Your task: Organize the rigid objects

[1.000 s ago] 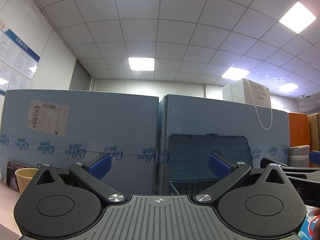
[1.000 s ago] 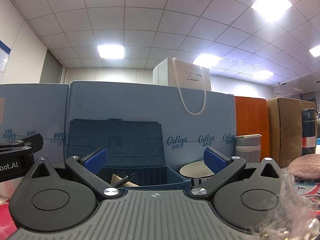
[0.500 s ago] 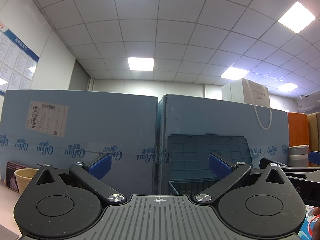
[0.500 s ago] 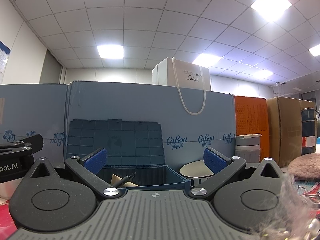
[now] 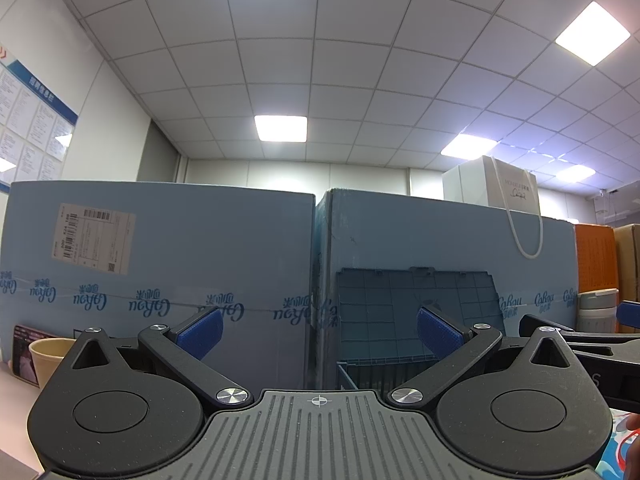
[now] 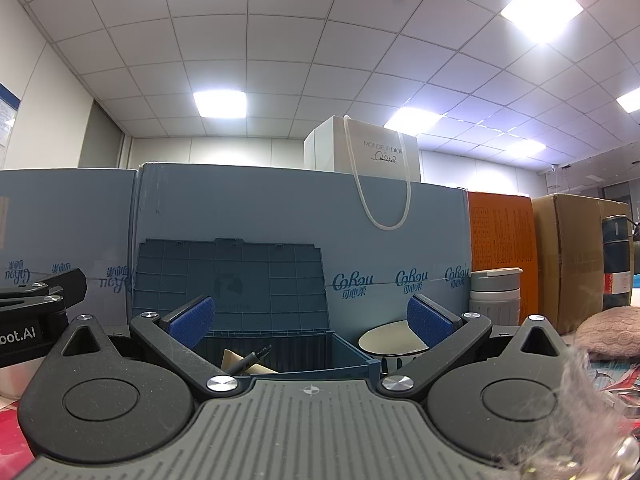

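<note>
Two grippers are up, the left gripper [image 5: 318,328] and the right gripper [image 6: 310,320], each with jaws spread wide and gripping nothing. One dark blue storage bin [image 6: 304,350] sits at the desk's back edge against two pale blue cartons [image 6: 280,216], ribbed lid propped upright, one black pen [image 6: 250,359] poking from inside. Beside it: one cream bowl [image 6: 386,340], one grey jar [image 6: 496,298].
</note>
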The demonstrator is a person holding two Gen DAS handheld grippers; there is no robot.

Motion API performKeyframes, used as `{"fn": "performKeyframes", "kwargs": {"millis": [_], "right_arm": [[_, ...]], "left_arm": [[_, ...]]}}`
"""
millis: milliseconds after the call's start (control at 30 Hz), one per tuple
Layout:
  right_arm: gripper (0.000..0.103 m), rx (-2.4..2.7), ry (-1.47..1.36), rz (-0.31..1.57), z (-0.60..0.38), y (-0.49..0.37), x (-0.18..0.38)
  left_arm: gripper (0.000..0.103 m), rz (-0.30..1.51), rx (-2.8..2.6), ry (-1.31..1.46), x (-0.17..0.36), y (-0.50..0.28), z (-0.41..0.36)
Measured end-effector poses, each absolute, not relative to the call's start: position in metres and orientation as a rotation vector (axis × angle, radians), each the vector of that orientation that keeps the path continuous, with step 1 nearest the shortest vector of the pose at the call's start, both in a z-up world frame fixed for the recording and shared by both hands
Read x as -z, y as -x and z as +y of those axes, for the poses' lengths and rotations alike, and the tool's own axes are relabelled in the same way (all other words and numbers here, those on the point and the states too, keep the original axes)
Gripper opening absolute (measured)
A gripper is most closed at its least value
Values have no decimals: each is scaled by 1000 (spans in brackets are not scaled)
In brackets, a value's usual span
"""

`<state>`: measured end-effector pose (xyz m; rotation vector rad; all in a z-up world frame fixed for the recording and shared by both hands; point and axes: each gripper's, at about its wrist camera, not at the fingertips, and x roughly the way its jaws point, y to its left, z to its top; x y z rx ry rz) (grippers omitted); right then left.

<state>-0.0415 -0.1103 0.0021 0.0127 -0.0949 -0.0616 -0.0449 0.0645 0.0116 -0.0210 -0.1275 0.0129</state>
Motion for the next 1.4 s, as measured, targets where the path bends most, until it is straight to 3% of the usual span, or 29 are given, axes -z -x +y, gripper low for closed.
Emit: {"fn": "performKeyframes", "kwargs": {"millis": [1400], "right_arm": [[103, 137, -21, -156, -111, 52, -1]], "left_arm": [[103, -160, -62, -59, -11, 52, 54]]}}
